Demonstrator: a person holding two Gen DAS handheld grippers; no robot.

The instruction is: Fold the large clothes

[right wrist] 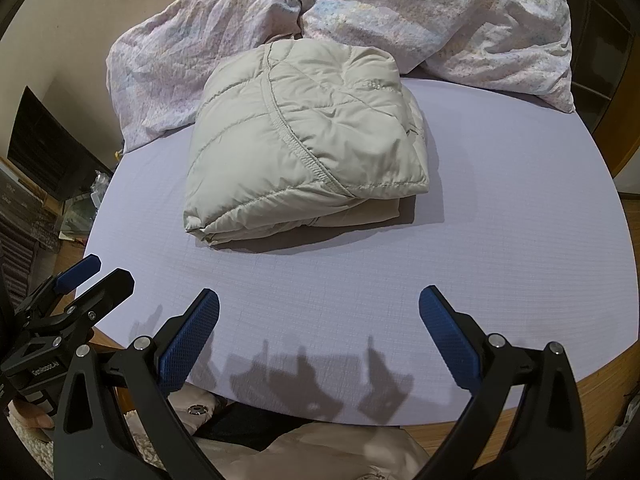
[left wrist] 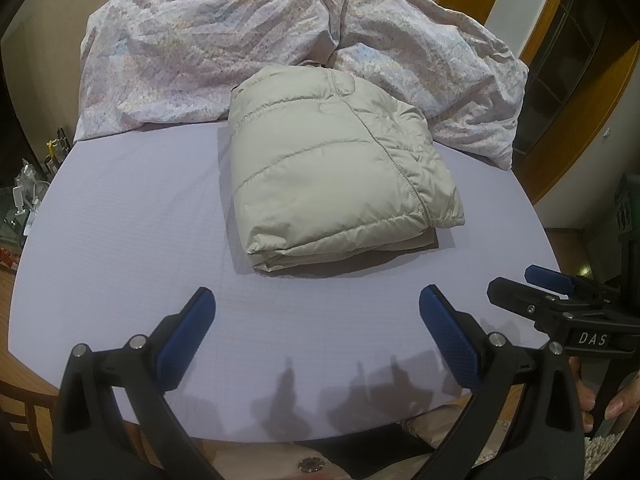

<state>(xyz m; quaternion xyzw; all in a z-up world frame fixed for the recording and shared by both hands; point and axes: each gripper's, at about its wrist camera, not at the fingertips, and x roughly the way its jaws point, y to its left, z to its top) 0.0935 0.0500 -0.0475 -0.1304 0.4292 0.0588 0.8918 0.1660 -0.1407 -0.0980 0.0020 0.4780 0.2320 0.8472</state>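
A beige quilted puffer jacket lies folded into a compact bundle on the lavender bed sheet; it also shows in the right wrist view. My left gripper is open and empty, held over the sheet near the front edge, well short of the jacket. My right gripper is open and empty, also over the front of the sheet. The right gripper shows at the right edge of the left wrist view, and the left gripper at the left edge of the right wrist view.
A crumpled floral duvet is heaped along the back of the bed, touching the jacket's far side. A wooden bed frame edge runs at the front. Cluttered items stand left of the bed. A wooden door frame is at right.
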